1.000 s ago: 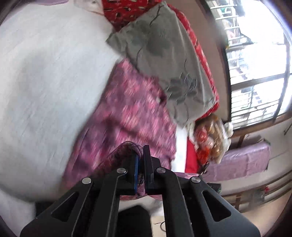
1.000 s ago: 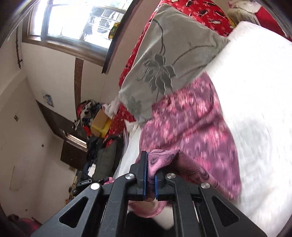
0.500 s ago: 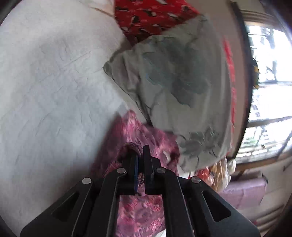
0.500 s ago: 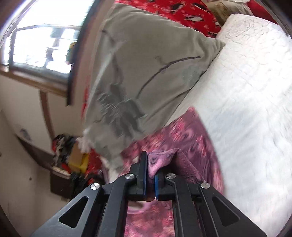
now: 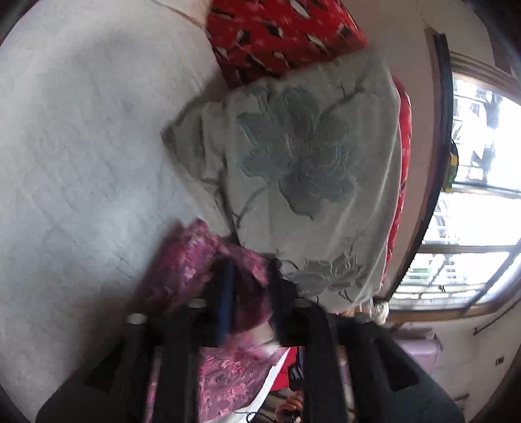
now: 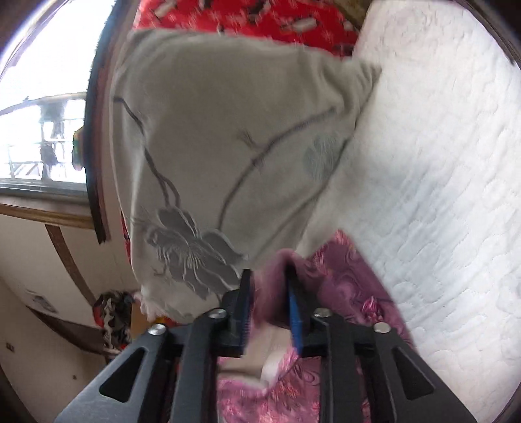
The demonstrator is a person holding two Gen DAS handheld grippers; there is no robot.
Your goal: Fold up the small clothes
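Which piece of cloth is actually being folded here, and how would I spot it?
Start at the white quilted bed. The big grey flowered pillow lies on it. The pink-purple patterned garment lies just below that pillow, between both pairs of black fingers; it alone is pink with swirls.

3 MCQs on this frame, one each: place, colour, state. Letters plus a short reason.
1. Where does the grey floral pillow sit relative to the pink garment?
A. Just beyond it, at its far edge
B. Under it
C. Far across the white bedcover, well apart

2. What colour is the patterned fabric behind the pillow?
A. Blue
B. Red
C. Green

3. How do the jaws of the left gripper and right gripper stand?
A. Both parted, cloth between
B. Both clamped flat
C. One parted, one clamped

Answers:
1 A: the pillow's edge meets the garment's far end in both views.
2 B: red with black-and-white marks.
3 A: a gap shows between each pair of fingers.
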